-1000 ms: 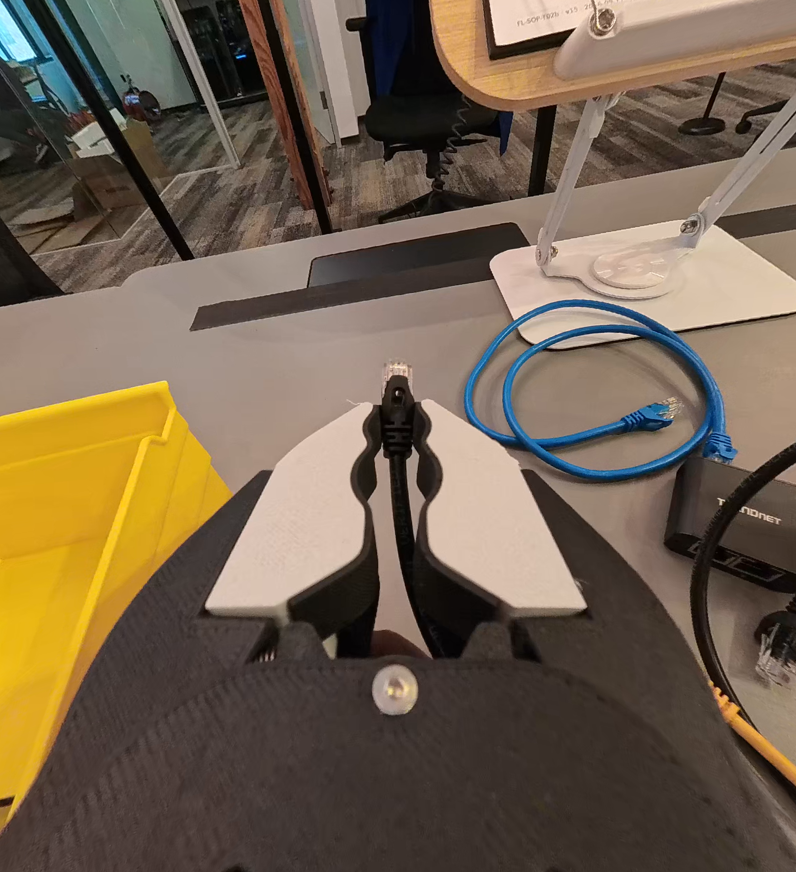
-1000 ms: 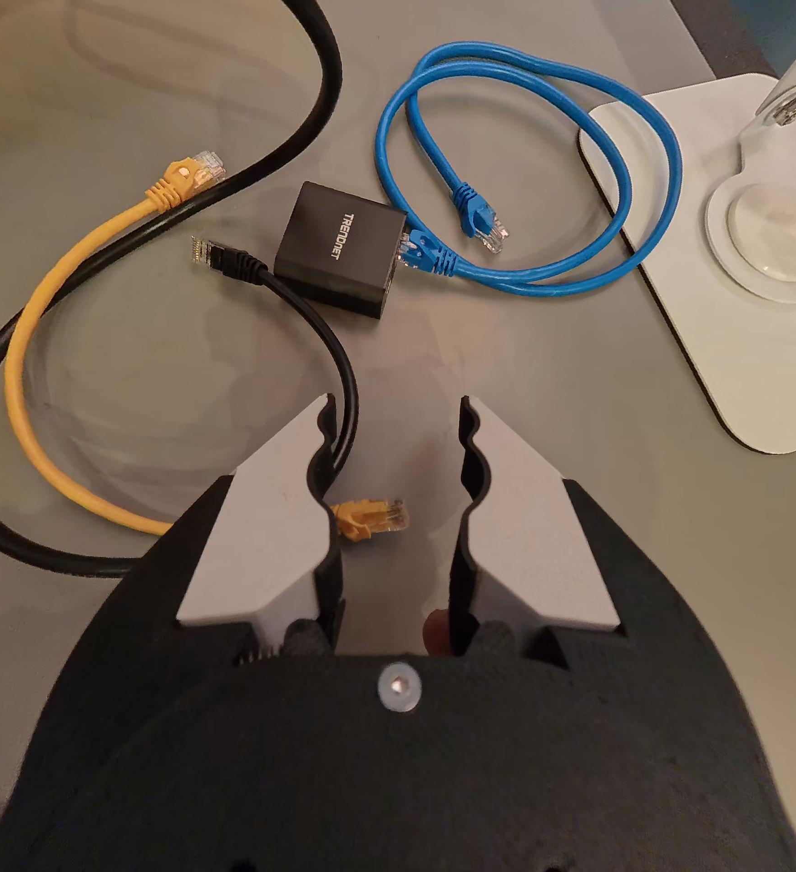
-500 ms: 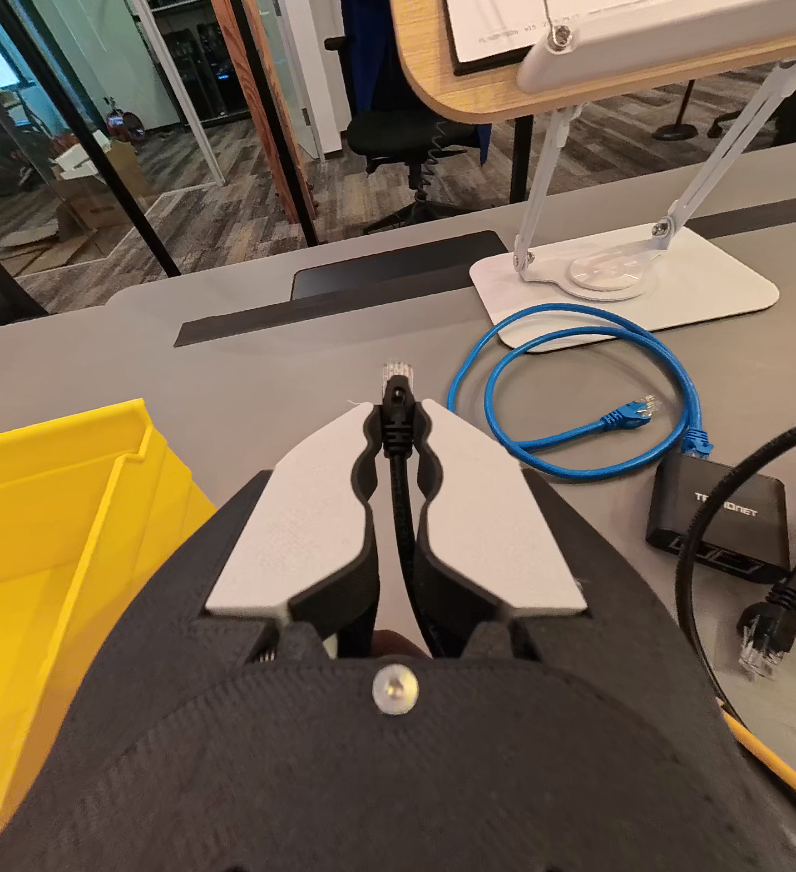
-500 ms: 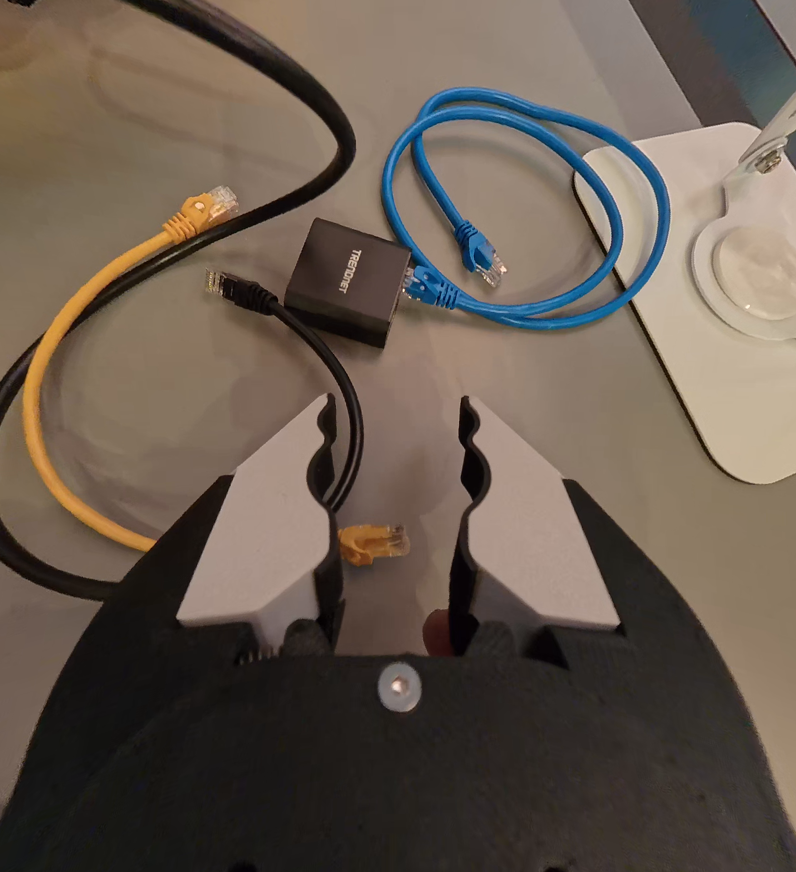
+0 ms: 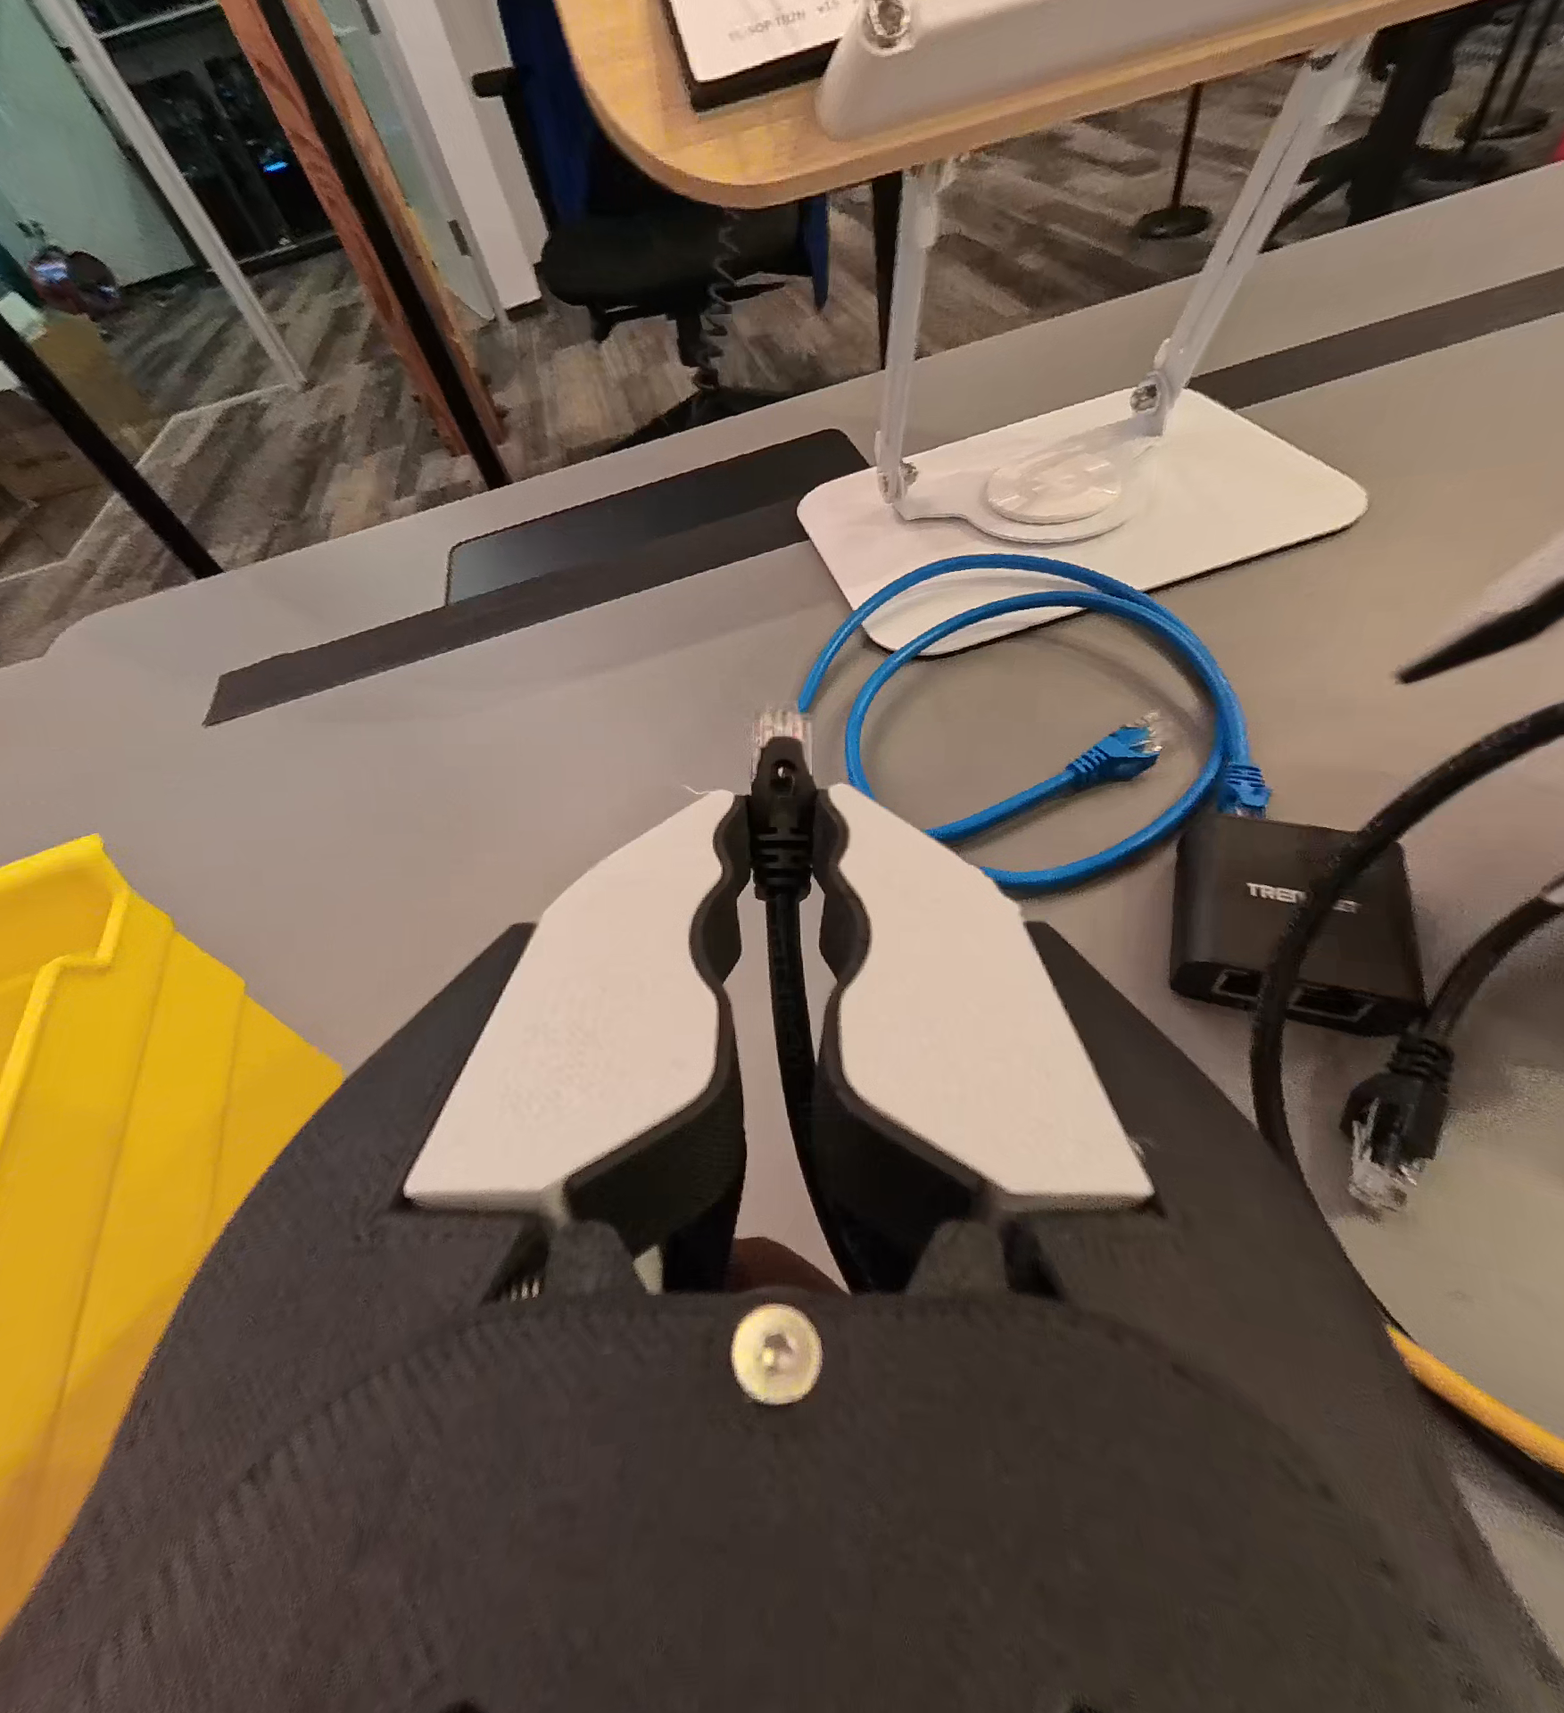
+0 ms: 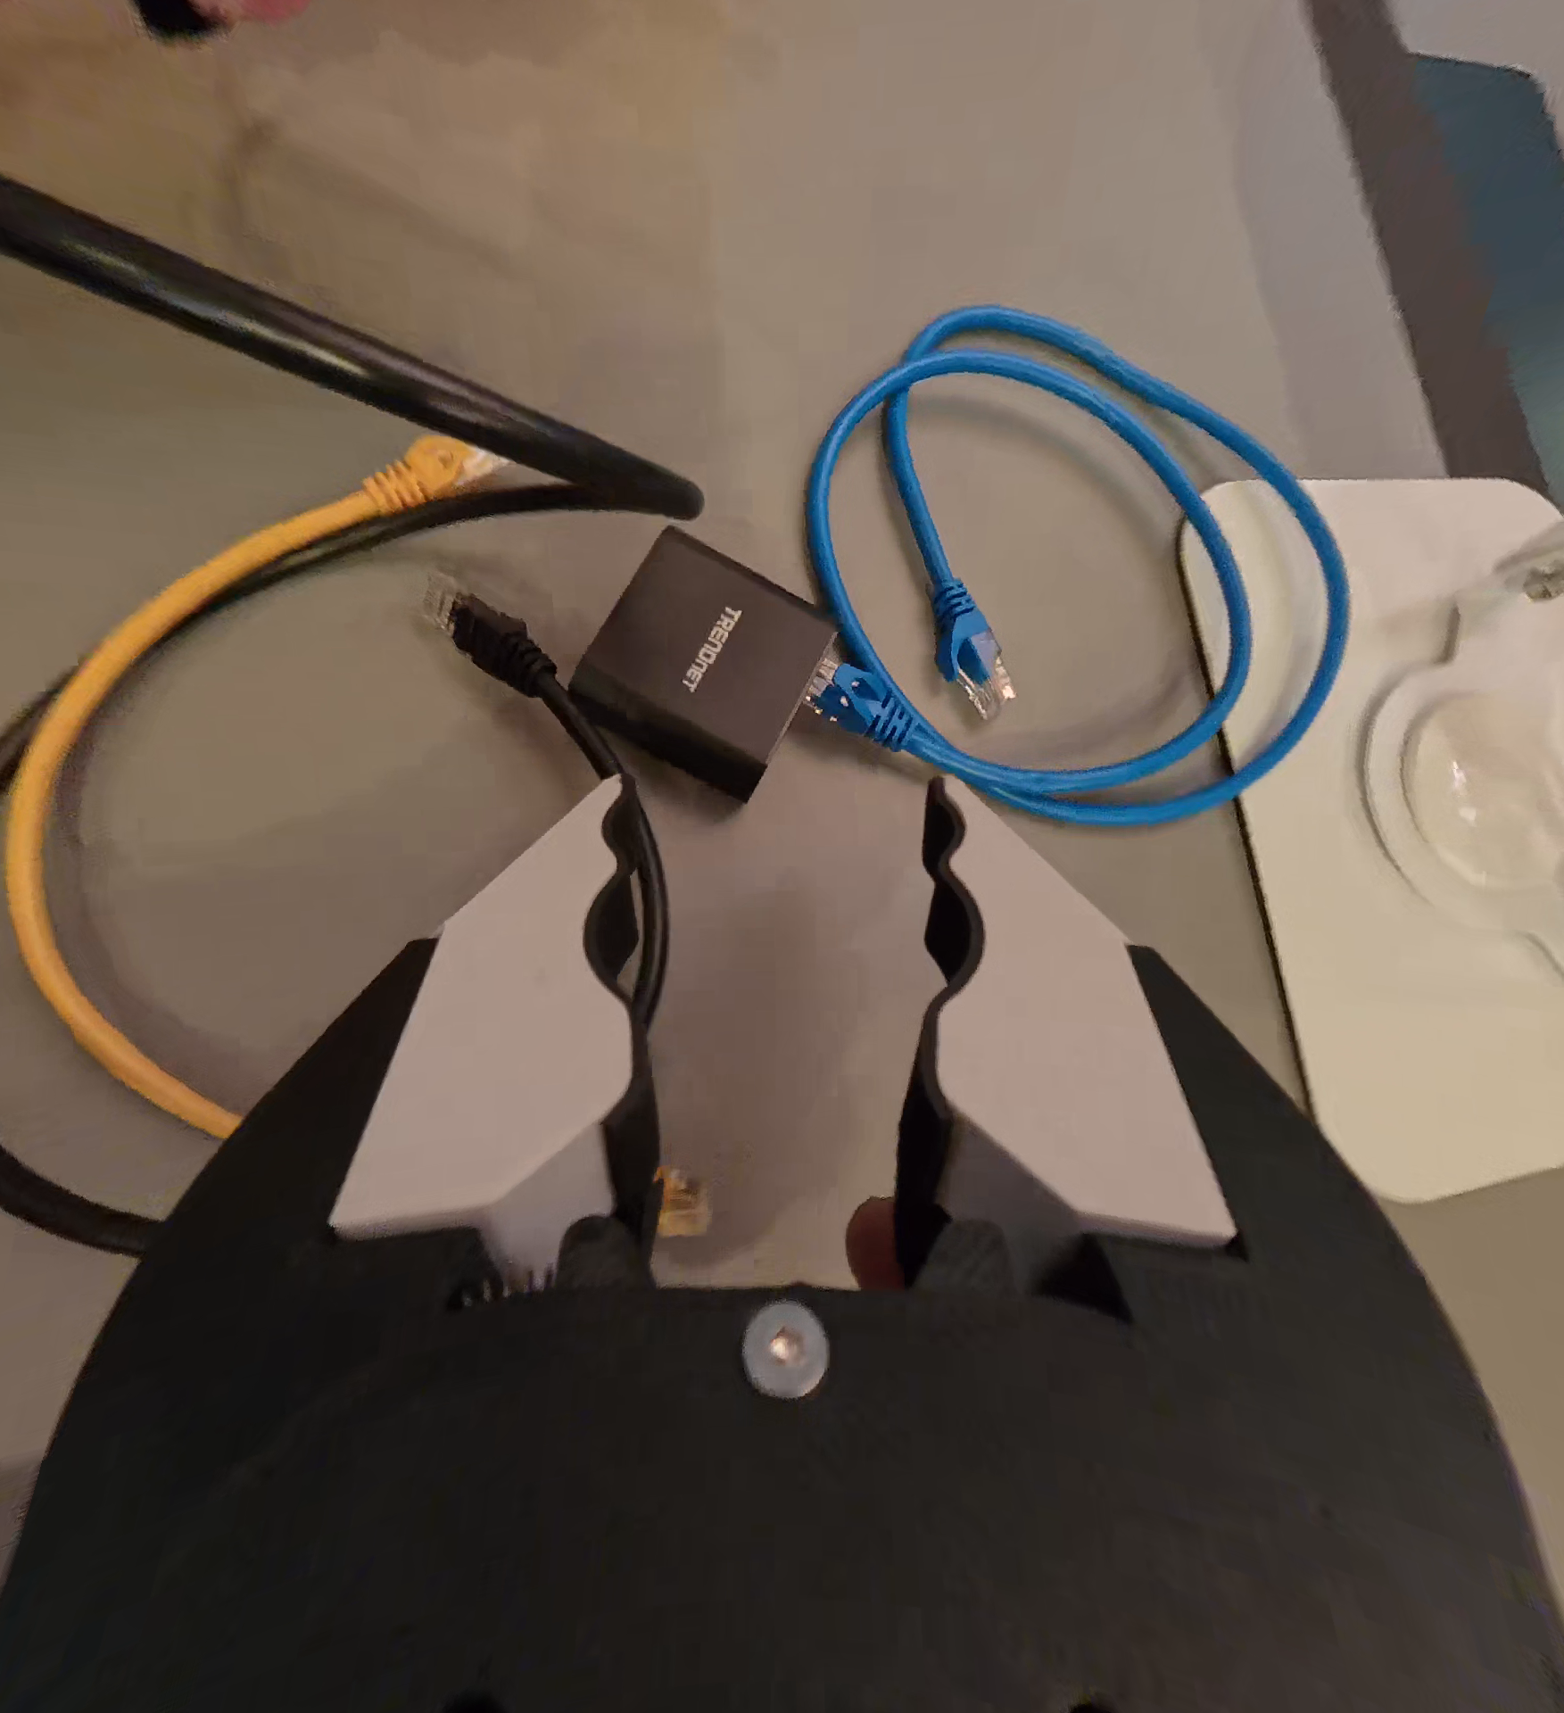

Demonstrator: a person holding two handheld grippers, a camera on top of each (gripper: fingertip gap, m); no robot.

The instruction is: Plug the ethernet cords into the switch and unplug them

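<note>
My left gripper (image 5: 780,805) is shut on a black ethernet cord's plug (image 5: 780,788), its clear tip pointing forward above the grey table. The small black switch (image 5: 1295,913) lies to its right, with a blue cord's plug (image 5: 1241,790) at its far side. In the right wrist view the switch (image 6: 702,677) lies just ahead of my open, empty right gripper (image 6: 773,788). The blue cord (image 6: 1074,565) is coiled to the switch's right, one plug (image 6: 857,706) at the switch, the other (image 6: 972,653) free. The black cord's other plug (image 6: 481,630) lies left of the switch. A yellow cord (image 6: 110,704) curves at left.
A yellow bin (image 5: 64,1066) stands at the left of the left wrist view. A white lamp base (image 5: 1084,505) sits behind the blue coil; it also shows in the right wrist view (image 6: 1454,834). A thick black cable (image 6: 296,343) crosses the table at upper left. The grippers' ends are close to 15 cm from one another. Measured from the fingertips, the switch (image 6: 702,677) is 4 cm or so from the right gripper and 15 cm from the left.
My right gripper has moved forward toward the switch, still open. My left gripper has shifted so the switch and blue coil sit nearer its tips; the plug stays gripped.
</note>
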